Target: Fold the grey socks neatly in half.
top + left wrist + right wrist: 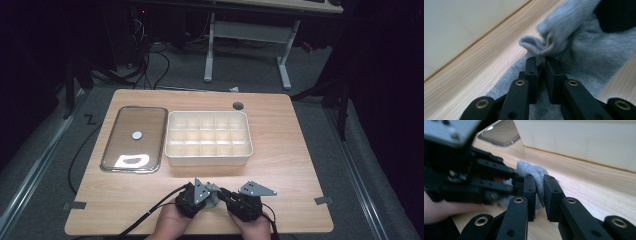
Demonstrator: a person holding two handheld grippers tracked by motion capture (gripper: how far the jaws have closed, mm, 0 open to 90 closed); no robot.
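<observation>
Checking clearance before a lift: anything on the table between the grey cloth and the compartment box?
Nothing. In the right gripper view, bare wood separates the grey cloth from the compartment box; the high view agrees.

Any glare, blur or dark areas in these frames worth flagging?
High view: bright glare patch on the clear lid, room around the table nearly black. Left gripper view: the grey cloth is soft and out of focus. Right gripper view: the left gripper close by is blurred; the white tray looks washed out.
</observation>
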